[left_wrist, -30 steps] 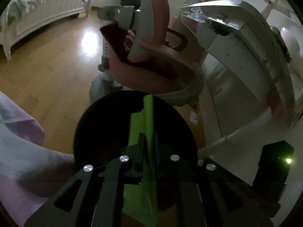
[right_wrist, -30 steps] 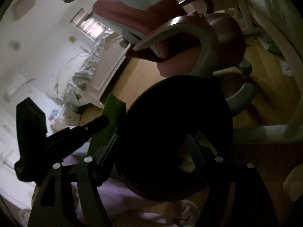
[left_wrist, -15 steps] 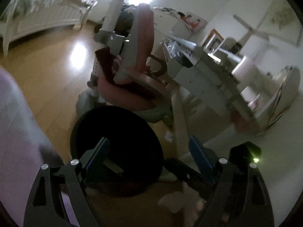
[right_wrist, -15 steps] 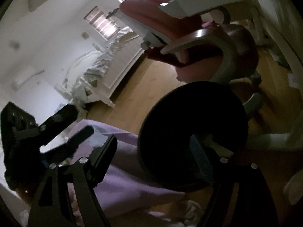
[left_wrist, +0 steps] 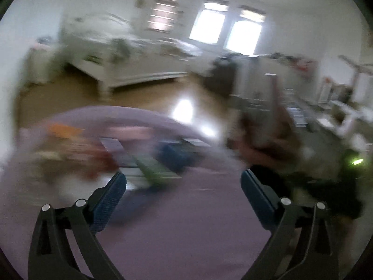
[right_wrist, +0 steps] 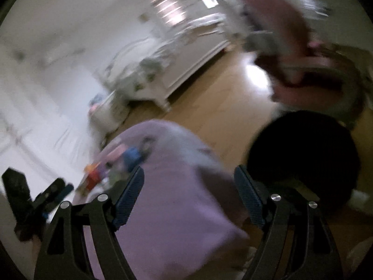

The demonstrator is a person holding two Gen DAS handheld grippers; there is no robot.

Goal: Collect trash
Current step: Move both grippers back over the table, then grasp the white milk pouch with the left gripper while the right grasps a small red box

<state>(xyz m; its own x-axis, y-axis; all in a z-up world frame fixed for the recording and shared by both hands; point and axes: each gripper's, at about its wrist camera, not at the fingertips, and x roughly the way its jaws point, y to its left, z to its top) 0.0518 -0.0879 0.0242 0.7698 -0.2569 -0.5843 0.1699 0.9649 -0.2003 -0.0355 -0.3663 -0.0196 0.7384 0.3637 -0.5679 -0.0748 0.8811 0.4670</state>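
Left wrist view is smeared by motion. One left gripper (left_wrist: 183, 182) points over a round lilac bench (left_wrist: 186, 228), its jaws spread wide with nothing between them; they have just been opening. On the far part of the bench lies a blurred cluster of small coloured things, among them one green flat piece (left_wrist: 158, 172), one blue item (left_wrist: 177, 154) and orange and red shapes too smeared to count. One white bed (left_wrist: 130, 65) stands against the far wall under two bright windows (left_wrist: 226, 31), on a wooden floor (left_wrist: 149, 95).

Right wrist view shows one right gripper (right_wrist: 188, 193) tilted down over the lilac bench (right_wrist: 177, 221) edge, jaws apart and empty. One black round trash bin (right_wrist: 307, 149) sits on the floor just to the right of the bench, beside the right finger. One pink chair (right_wrist: 303, 70) stands behind the bin. The left gripper (right_wrist: 46, 196) appears at lower left, beside the bench. What trash lies inside the bin cannot be told.
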